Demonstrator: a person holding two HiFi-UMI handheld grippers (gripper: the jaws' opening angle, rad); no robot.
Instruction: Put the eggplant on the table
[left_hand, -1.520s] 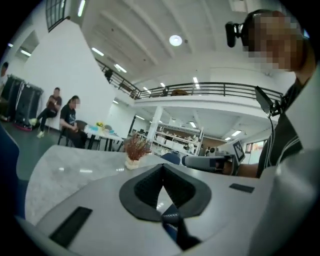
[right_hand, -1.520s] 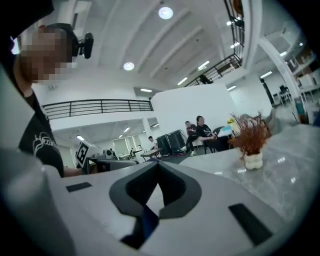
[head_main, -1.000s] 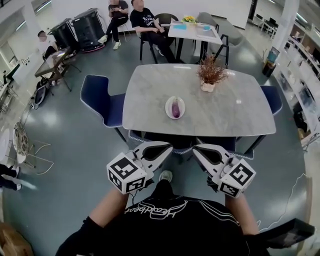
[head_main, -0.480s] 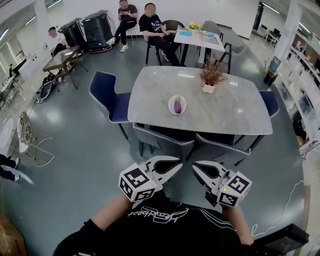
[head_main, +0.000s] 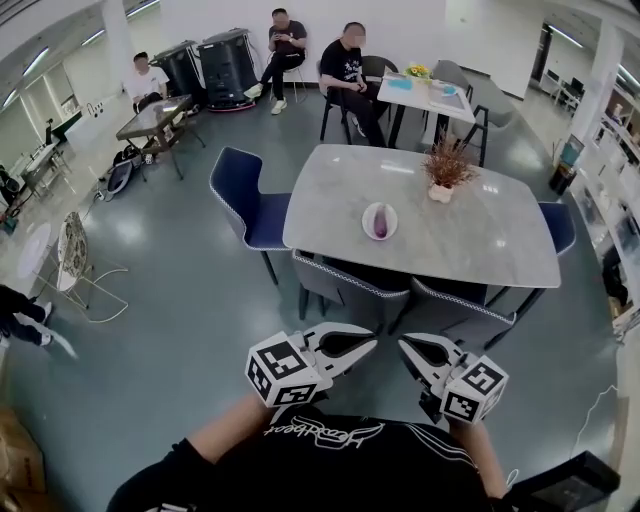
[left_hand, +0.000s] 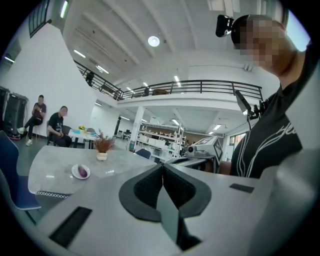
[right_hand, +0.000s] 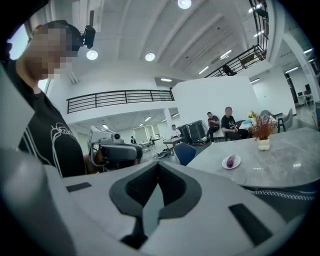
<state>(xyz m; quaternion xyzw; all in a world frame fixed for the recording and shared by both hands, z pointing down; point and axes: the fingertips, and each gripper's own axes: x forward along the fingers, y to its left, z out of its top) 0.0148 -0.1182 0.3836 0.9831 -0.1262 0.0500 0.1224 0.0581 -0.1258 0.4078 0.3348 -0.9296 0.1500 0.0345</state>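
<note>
Left gripper (head_main: 372, 341) and right gripper (head_main: 404, 346) jaws were shut, empty; eggplant (head_main: 380, 224) on plate (head_main: 366, 221) lay well ahead, about midway between them, long axis pointing away.

From my end the eggplant (head_main: 380, 224) reads deep purple on a white plate (head_main: 368, 216), and the table (head_main: 480, 245) is pale grey marble with faint veining. The side chair (head_main: 250, 205) is navy blue with a white dotted edge, the near chair (head_main: 345, 283) grey with the same trim. The floor (head_main: 170, 320) is glossy blue-grey. The dried plant (head_main: 447, 158) is rusty brown in a cream pot (head_main: 441, 192). The left gripper (head_main: 368, 345) and right gripper (head_main: 405, 347) are light grey with black pads (left_hand: 145, 192) and black-and-white square markers, and the shirt (head_main: 330, 465) is black with white lettering
</note>
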